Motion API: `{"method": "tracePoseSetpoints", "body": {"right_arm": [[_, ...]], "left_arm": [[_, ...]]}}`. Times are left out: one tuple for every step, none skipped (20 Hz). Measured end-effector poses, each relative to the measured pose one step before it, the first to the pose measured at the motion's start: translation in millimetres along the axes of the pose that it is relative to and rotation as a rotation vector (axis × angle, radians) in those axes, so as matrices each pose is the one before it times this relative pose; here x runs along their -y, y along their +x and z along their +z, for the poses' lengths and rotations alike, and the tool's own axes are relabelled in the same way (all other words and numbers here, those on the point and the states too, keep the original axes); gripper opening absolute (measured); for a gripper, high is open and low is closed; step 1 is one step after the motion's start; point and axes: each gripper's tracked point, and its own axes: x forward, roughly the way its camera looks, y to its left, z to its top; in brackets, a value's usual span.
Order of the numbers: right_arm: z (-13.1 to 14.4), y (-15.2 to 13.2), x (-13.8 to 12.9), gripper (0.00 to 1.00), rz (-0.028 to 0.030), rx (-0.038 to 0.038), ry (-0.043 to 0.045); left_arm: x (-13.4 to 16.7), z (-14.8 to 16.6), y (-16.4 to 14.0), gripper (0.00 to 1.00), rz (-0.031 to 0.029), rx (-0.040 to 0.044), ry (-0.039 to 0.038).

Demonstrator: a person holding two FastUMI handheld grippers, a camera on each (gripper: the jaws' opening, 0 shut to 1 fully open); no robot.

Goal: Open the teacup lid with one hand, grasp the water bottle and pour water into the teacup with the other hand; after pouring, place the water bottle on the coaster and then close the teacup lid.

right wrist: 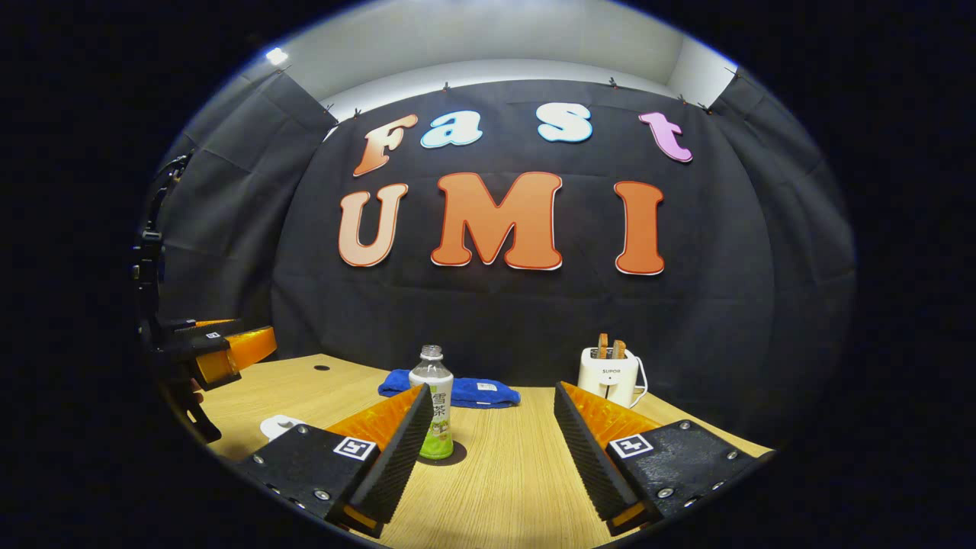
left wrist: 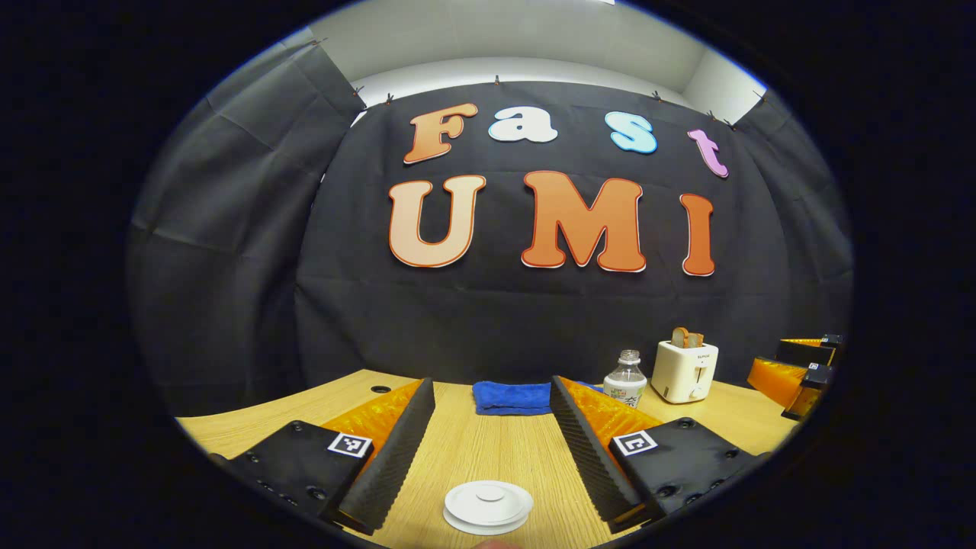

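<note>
A white teacup with its round lid point(left wrist: 488, 503) on sits low between the fingers of my left gripper point(left wrist: 492, 387), which is open and above it. The clear water bottle point(right wrist: 433, 404) with a green label stands upright on a dark round coaster point(right wrist: 451, 460), just past the left finger of my right gripper point(right wrist: 493, 390), which is open and holds nothing. In the left gripper view the bottle point(left wrist: 625, 379) shows behind the right finger. My right gripper point(left wrist: 801, 370) hangs at the far right there. In the right gripper view my left gripper point(right wrist: 217, 347) hovers over the teacup point(right wrist: 278, 425).
A folded blue cloth point(left wrist: 512, 397) lies at the back of the wooden table point(left wrist: 488, 450), also seen as the cloth point(right wrist: 465, 391) behind the bottle. A white toaster point(right wrist: 610, 375) holding bread stands back right, the same toaster point(left wrist: 685, 371) beside the bottle.
</note>
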Motion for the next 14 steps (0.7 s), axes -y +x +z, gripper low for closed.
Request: {"method": "tracePoseSetpoints", "body": {"right_arm": [[0.39,0.03,3.53,0.95,-0.00963,0.00109,0.00363],[-0.80,-0.21,3.11,0.95,-0.01037,-0.00392,0.00325],[-3.27,0.06,1.66,0.95,-0.00045,-0.00967,0.00536],[-4.60,1.04,-0.17,0.96,0.00109,-0.01312,0.00823],[-2.13,-0.49,0.40,0.95,0.00069,-0.00687,0.00974],[0.72,-0.03,0.92,0.95,-0.00055,-0.00137,0.00856],[1.30,-0.41,0.40,0.95,0.00245,0.00395,0.00467],[0.64,0.07,0.23,0.95,0.00133,0.00303,0.00049],[0.68,-0.97,0.72,0.96,-0.00139,0.00170,-0.00173],[1.51,0.22,-0.44,0.95,0.00287,0.00205,-0.00319],[0.71,-0.02,-0.31,0.96,0.00019,0.00044,-0.00342],[0.47,-0.36,-1.10,0.96,0.00373,0.00038,-0.00345],[0.98,-0.66,-1.04,1.00,0.00412,0.00448,-0.00620],[2.28,-1.61,-0.90,0.95,0.00395,0.00684,-0.00832]], "left_arm": [[0.52,0.63,-0.48,0.99,0.00412,0.00180,0.00671],[0.09,0.99,-0.41,0.99,0.00425,0.00329,0.00510],[1.96,1.12,-0.71,0.99,-0.00344,0.00216,0.00240],[3.36,1.24,0.30,1.00,-0.00572,0.00093,0.00053],[2.67,0.31,-0.78,1.00,-0.00461,0.00153,0.00321],[0.67,-0.21,0.02,0.99,-0.00271,0.00148,0.00637],[1.71,0.59,-0.32,1.00,-0.00212,0.00248,0.00686],[1.53,0.81,-0.39,1.00,-0.00271,0.00335,0.00288],[1.79,1.74,-0.32,0.99,-0.00129,0.00276,-0.00035],[-1.15,1.41,-0.46,1.00,0.00260,0.00120,0.00260],[-1.43,0.47,1.09,0.95,0.00591,-0.00148,0.00642],[-0.60,-0.27,-0.20,0.95,0.00688,-0.00138,0.00839],[-0.84,0.91,0.31,0.95,0.00548,0.00172,0.00594],[0.93,1.16,-1.24,0.99,-0.00063,0.00204,0.00008]]}}
